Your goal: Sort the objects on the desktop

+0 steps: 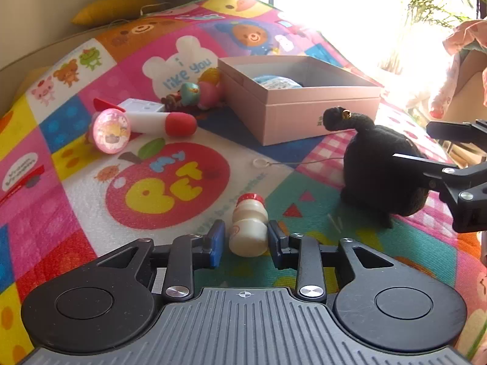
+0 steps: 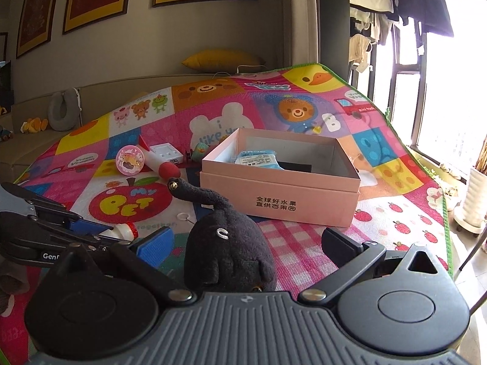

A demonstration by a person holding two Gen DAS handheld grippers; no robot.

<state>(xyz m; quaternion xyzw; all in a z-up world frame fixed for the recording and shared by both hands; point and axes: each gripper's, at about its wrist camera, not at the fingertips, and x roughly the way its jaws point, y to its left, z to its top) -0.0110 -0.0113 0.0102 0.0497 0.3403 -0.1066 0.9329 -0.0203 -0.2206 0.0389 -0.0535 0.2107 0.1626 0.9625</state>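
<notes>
A small white bottle with a red cap [image 1: 249, 225] lies on the colourful play mat [image 1: 91, 200] between my left gripper's [image 1: 246, 238] open jaws; the right pad looks close to touching it, the left has a small gap. The bottle also shows in the right wrist view [image 2: 123, 230]. A black plush toy [image 2: 226, 249] stands between my right gripper's [image 2: 248, 238] wide-open jaws, untouched; it also shows in the left wrist view [image 1: 377, 164]. The open pink box [image 2: 283, 194] stands behind it, holding a blue packet [image 2: 257, 158].
At the mat's left lie a pink round toy [image 1: 111, 130], a red-and-white toy [image 1: 164, 121], a white block [image 1: 141, 106] and small figures [image 1: 201, 89]. A white ring on a string [image 1: 260, 162] lies mid-mat. A window and the mat's edge [image 2: 432, 164] are to the right.
</notes>
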